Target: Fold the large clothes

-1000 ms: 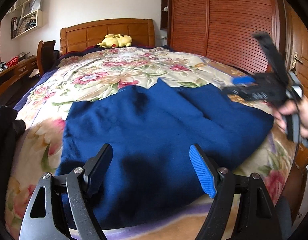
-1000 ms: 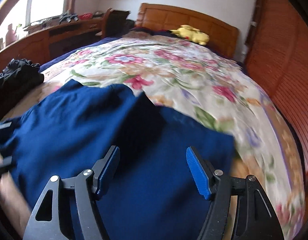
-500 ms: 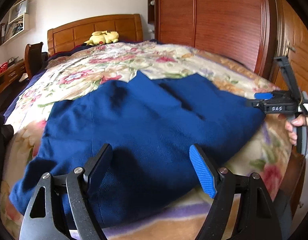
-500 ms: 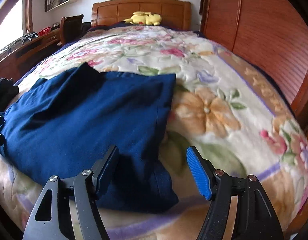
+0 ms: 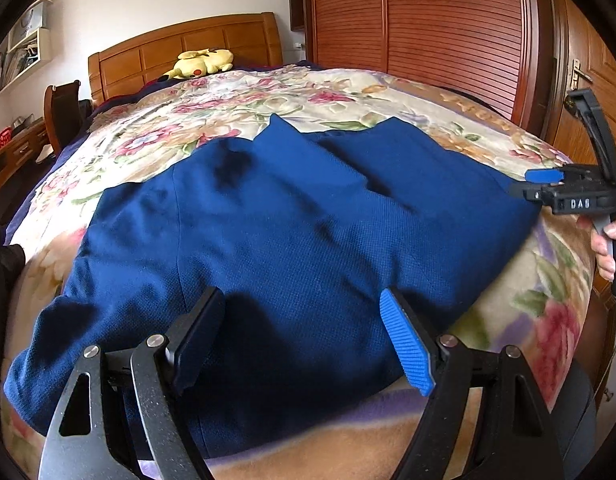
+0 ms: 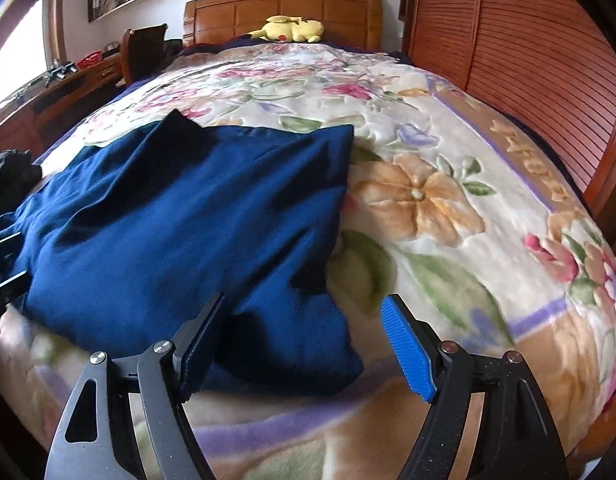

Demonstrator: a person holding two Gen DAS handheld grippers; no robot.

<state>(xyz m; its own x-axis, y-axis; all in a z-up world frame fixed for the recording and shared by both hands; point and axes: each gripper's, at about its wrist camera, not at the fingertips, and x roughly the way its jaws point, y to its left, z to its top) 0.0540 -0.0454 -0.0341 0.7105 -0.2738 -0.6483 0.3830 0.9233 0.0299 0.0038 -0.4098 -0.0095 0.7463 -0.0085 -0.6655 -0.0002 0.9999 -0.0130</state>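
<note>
Blue garment (image 5: 300,232) lies flat beneath both claws (each open, empty): left claw (image 5: 304,338), right claw (image 6: 304,340).

Your left wrist view looks along its claw (image 5: 304,336), angled down, close over the bed (image 5: 347,92), facing the headboard (image 5: 188,46). Your right wrist view does likewise beside it. Both share the blue garment (image 5: 292,232) ahead of each claw, and the yellow plush (image 6: 290,29).

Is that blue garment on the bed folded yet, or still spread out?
Partly folded: blue garment lies flat with overlapping layers.
</note>
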